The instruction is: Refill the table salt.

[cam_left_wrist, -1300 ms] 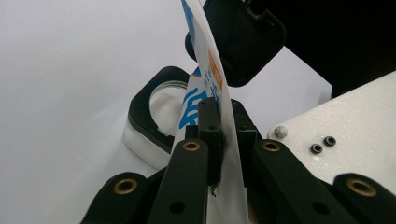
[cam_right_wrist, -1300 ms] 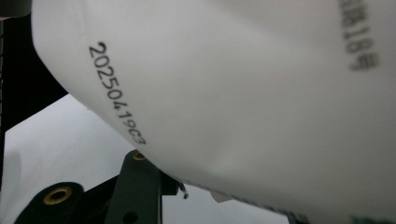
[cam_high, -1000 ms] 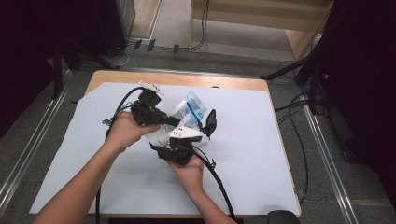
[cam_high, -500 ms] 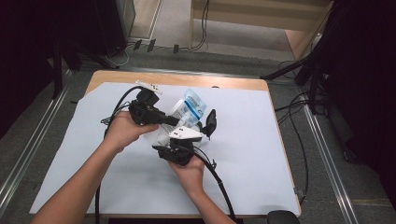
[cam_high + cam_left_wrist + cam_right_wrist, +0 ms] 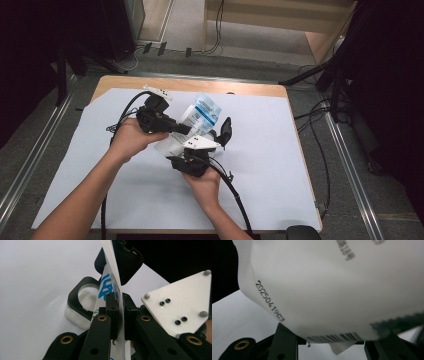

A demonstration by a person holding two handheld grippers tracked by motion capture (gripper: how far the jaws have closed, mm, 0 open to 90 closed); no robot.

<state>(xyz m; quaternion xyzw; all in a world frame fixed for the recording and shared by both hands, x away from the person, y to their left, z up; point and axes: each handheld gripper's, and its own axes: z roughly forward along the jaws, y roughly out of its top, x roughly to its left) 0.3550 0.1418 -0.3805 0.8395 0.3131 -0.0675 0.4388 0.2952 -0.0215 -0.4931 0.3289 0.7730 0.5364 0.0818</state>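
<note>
Plastic pouch could tear: left gripper pinches its edge, right gripper, at 6 o'clock, clasps its body.

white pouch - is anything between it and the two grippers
Nothing visible. The left gripper is clamped directly on the thin edge of the white pouch, and the right gripper has the pouch's bulging body right between its jaws.

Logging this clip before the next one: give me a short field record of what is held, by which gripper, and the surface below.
held item: white plastic pouch with blue print, above the table
left gripper: shut on the pouch's thin edge
right gripper: around the pouch body; pad contact unclear
surface: white sheet on a wooden table
</note>
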